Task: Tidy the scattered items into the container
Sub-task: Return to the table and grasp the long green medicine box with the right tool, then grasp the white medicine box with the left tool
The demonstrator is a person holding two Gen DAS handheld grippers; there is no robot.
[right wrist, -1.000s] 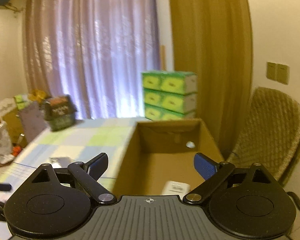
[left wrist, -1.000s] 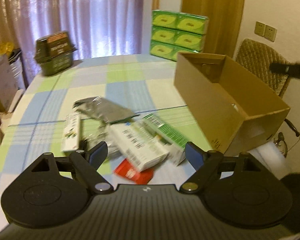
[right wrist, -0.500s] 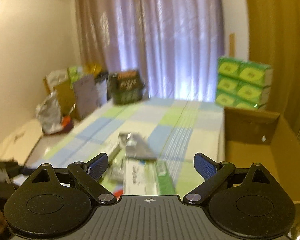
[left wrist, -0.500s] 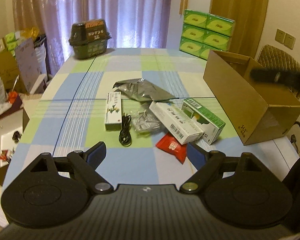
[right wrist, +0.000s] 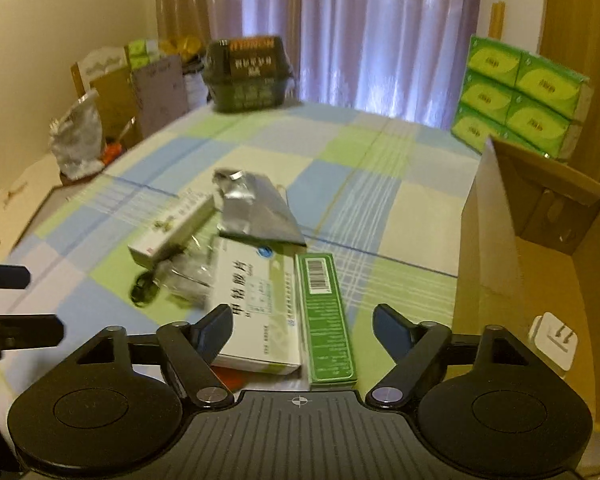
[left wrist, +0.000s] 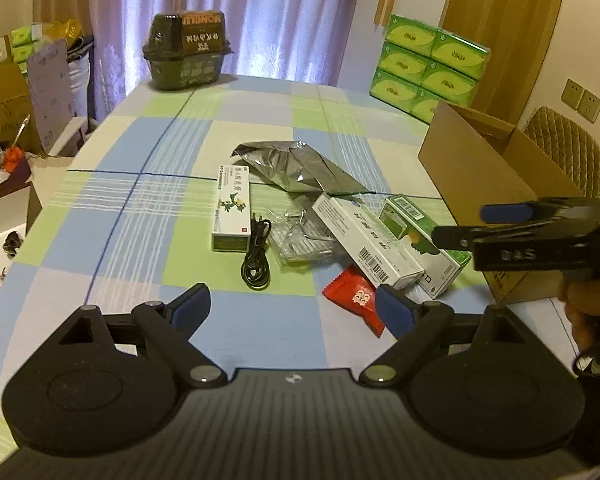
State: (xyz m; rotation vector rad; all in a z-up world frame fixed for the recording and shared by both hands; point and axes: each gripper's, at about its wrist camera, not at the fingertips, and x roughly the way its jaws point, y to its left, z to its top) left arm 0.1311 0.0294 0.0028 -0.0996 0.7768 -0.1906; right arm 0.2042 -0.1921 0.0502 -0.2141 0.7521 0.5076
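While both your left gripper (left wrist: 292,306) and right gripper (right wrist: 302,322) gape empty above the table (left wrist: 148,216), the white charger (right wrist: 553,340) apparently lies in the cardboard box (right wrist: 516,248) at its right edge

A checked tablecloth (left wrist: 148,216) carries scattered boxes (left wrist: 232,208), foil pouch (left wrist: 300,168), cable (left wrist: 256,264) and cardboard box (left wrist: 472,168).

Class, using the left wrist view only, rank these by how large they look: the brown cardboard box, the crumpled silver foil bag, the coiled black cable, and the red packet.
1. Brown cardboard box, though partly hidden.
2. Crumpled silver foil bag.
3. Red packet and coiled black cable look alike; the packet is nearer the camera and partly hidden, so unranked.
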